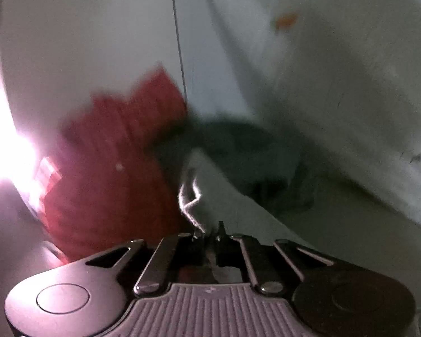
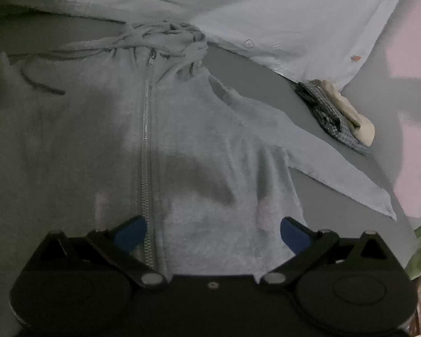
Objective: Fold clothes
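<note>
A grey zip-up hoodie (image 2: 182,146) lies spread on the table, its zipper (image 2: 145,146) running up the middle and its hood bunched at the top. My right gripper (image 2: 212,231) is open just above its lower front, blue fingers (image 2: 130,233) either side of the cloth. My left gripper (image 1: 209,234) is shut on a fold of pale grey cloth (image 1: 227,196) with a white cord, lifted off the table. The left wrist view is blurred.
A light blue button shirt (image 2: 289,25) lies beyond the hoodie, with a folded plaid and cream pile (image 2: 339,112) to the right. A red garment (image 1: 112,163) and a dark green one (image 1: 238,143) lie on the white table (image 1: 84,42).
</note>
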Tool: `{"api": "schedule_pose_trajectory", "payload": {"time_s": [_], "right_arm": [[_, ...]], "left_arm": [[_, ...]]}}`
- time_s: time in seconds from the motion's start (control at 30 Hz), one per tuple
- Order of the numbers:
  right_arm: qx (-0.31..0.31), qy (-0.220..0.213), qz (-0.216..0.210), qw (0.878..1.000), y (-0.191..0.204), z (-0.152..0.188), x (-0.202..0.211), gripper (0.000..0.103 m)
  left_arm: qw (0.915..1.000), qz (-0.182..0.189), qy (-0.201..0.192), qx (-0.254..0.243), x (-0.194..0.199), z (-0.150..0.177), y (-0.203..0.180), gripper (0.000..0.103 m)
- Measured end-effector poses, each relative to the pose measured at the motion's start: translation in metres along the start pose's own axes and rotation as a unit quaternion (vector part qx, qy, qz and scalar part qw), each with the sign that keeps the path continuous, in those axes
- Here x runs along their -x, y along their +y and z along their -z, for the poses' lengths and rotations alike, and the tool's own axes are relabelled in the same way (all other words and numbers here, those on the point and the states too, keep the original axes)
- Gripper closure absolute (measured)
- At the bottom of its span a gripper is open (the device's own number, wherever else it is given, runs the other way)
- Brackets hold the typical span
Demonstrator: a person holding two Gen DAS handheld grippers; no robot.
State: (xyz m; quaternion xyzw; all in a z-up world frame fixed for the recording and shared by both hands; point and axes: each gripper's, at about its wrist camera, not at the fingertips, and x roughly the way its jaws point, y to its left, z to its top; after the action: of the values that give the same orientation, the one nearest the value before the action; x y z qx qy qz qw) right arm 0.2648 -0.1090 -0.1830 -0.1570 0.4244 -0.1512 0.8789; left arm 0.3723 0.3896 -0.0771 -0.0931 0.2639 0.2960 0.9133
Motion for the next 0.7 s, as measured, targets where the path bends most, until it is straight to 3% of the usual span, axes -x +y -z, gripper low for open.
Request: {"api": "schedule_pose_trajectory", "payload": {"time_s": [0.1, 0.2, 0.43, 0.7], "right_arm": [[-0.021, 0.004, -0.011, 1.0, -0.007, -0.001, -0.005, 0.0], [-0.031, 0.009, -0.019, 0.999, -0.012, 0.0, -0.005, 0.0], [-0.038, 0.011, -0.031, 0.999, -0.017, 0.003, -0.006, 0.0], [-0.055, 0.021, -0.037, 0.998, -0.02, 0.012, -0.001, 0.0]], "left_arm": [[0.9993, -0.003, -0.036, -0.01, 0.048, -0.016, 0.018, 0.096], [0.9993, -0.005, -0.036, 0.003, 0.089, -0.022, 0.04, 0.096], [0.9982, -0.046, 0.023, 0.031, 0.145, 0.011, 0.095, 0.096], [0.9892, -0.088, 0.115, 0.023, 0.128, 0.091, 0.115, 0.096]]}}
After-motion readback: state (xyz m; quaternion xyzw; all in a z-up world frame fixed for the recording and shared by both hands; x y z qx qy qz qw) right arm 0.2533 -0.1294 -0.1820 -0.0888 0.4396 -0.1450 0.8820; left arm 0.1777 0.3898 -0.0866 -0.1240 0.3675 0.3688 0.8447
